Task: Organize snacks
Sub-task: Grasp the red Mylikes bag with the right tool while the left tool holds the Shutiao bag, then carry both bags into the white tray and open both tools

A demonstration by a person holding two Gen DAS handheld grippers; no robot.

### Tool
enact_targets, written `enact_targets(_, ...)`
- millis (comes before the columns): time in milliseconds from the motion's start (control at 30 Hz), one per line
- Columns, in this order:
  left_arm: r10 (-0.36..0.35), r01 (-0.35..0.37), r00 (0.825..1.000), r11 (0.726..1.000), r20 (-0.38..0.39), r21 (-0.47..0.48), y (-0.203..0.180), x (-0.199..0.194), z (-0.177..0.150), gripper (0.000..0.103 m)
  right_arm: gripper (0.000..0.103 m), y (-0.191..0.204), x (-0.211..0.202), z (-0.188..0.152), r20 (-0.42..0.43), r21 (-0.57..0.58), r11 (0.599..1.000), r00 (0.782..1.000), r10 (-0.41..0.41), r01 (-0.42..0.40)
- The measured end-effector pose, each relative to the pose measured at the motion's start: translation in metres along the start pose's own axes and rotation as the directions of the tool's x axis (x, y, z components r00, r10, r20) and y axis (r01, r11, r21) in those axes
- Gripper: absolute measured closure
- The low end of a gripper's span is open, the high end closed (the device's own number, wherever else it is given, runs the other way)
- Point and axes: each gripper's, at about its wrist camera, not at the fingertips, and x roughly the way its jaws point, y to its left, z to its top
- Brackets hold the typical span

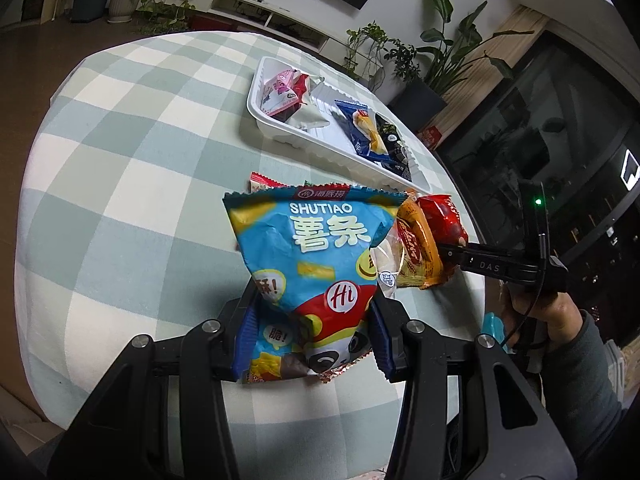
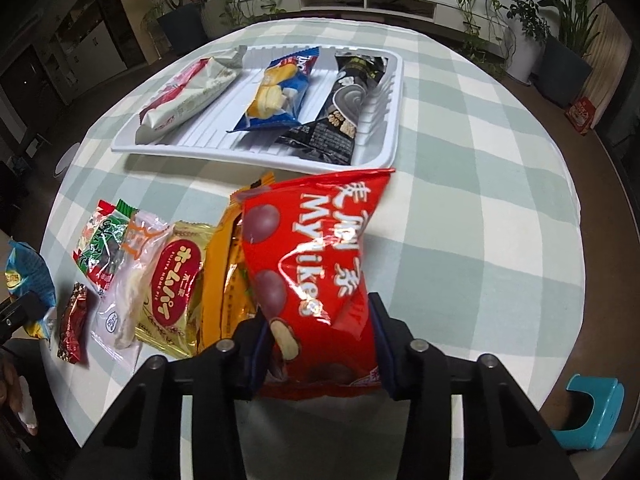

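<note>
My left gripper (image 1: 314,320) is shut on the lower part of a blue potato-stick bag (image 1: 308,240), which it holds upright above the checked tablecloth. In the right wrist view, my right gripper (image 2: 318,332) is shut on a red Mylikes chocolate bag (image 2: 316,248); the pads press both its sides. That red bag (image 1: 440,216) and the right gripper (image 1: 452,250) also show at the right of the left wrist view, beside an orange packet (image 1: 416,248). Beyond both lies a white tray (image 2: 256,152) holding red-white packs, a blue bar and a black bar.
Loose snacks lie left of the red bag: a gold Home Pie packet (image 2: 176,280), a clear packet (image 2: 132,280), a red-green packet (image 2: 100,248) and a small dark red one (image 2: 74,328). A teal stool (image 2: 596,408) stands off the round table's right edge.
</note>
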Motion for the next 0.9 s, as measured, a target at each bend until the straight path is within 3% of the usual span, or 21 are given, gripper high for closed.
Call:
enact_targets(67,0.0,0.0,1.0,1.0,0.001,-0.001,0.0,0.0,0.0,0.059,0.064,-0.001,-0.003,-0.002,0.003,0.007,1.0,1.0,0.012,-0.012)
enact_targets(367,-0.014,0.014,1.0,1.0,0.008,-0.007,0.0,0.0,0.001,0.059,0.064,-0.018,-0.043,-0.016,0.107,0.09,0.994,0.993,0.044,-0.054)
enact_targets(533,-0.031,0.032,0.999,0.999,0.011,-0.02,0.001,-0.005,0.009,0.059,0.064,-0.058,-0.057,-0.016,0.142,0.231,0.969,0.988,0.053,-0.085)
enact_targets(633,-0.02,0.02,0.999,1.0,0.034,0.015,-0.007,-0.013,0.031,0.059,0.064,-0.088,-0.066,-0.015,0.17,0.332,0.939,0.985,0.031,-0.087)
enact_targets(767,-0.006,-0.003,0.997,0.994,0.081,0.111,-0.034,-0.021,0.083,0.059,0.064,-0.116,-0.089,0.0,0.245,0.442,0.889,0.969,0.01,-0.121)
enact_targets(900,0.026,-0.041,0.997,0.978,0.072,0.204,-0.064,0.002,0.139,0.059,0.064,-0.101,-0.115,0.04,0.326,0.391,0.909,0.945,0.01,-0.144)
